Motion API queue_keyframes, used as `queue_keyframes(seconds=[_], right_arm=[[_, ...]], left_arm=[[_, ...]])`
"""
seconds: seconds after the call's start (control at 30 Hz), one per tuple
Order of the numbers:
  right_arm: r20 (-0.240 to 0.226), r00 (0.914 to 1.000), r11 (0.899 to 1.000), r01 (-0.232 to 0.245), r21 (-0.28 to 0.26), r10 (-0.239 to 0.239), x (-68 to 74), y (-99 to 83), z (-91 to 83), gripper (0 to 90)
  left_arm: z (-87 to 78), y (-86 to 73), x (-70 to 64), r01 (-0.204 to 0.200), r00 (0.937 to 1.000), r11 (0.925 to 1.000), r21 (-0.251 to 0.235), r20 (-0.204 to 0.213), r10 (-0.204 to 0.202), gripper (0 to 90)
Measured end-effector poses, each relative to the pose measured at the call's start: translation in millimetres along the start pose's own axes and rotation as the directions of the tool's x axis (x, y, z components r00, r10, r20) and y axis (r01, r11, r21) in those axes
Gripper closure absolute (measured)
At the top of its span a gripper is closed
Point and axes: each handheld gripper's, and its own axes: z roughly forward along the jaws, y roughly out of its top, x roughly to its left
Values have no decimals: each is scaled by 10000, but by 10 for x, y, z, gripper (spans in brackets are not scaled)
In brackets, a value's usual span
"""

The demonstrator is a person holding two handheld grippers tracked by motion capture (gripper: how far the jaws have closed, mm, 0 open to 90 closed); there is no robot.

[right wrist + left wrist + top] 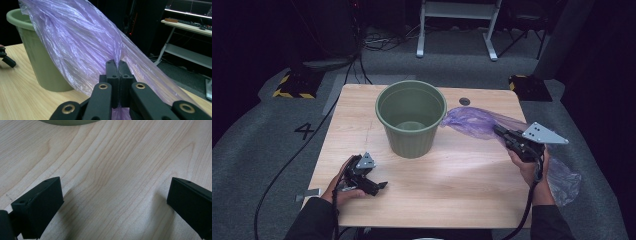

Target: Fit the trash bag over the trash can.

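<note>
Right tool [117, 65] clenched on thin purple bag [82, 47], stretched ahead toward green bin [411, 118] rim. Likely to tear or slip if tugged hard. Left tool [371, 184] released, resting on counter [452, 185], far behind bin.

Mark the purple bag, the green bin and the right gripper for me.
purple bag [82, 47]: right gripper view, on the stretched film above the jaws.
green bin [411, 137]: high view, on its ribbed outer wall.
right gripper [500, 131]: high view, at its fingertips, pinching the bag.
</note>
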Motion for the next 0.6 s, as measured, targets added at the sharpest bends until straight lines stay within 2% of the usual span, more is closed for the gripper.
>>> queue_keyframes(seconds=[0.23,0.33,0.4,0.43,0.47,0.5,0.57,0.6], right_arm=[[32,10000,10000,12,-74,-12,-30,90,121,900],[-3,9998,9998,210,-76,-210,-24,163,168,900],[-36,9995,9995,309,-78,-309,-15,214,201,900],[-87,9994,9994,324,-80,-325,-15,237,220,900],[-115,9993,9994,343,-66,-344,-15,258,241,900],[-115,9992,9992,393,-10,-393,-13,277,265,900],[-141,9985,9986,527,108,-526,2,308,323,900],[-198,9981,9982,579,160,-576,15,324,360,900]], left_arm=[[-23,-21,103,126,9999,9999,16,-110,-125,3],[-35,-16,115,247,9995,9997,18,-218,-246,23],[-52,-4,121,395,9988,9992,35,-306,-394,70],[-67,6,120,433,9984,9991,-21,-358,-434,119],[-89,14,122,304,9987,9995,-111,-400,-308,211],[-104,22,122,348,9987,9992,-181,-374,-355,239],[-157,48,131,449,9976,9982,-394,-504,-468,138],[-177,55,132,457,9978,9977,-501,-461,-480,185]])
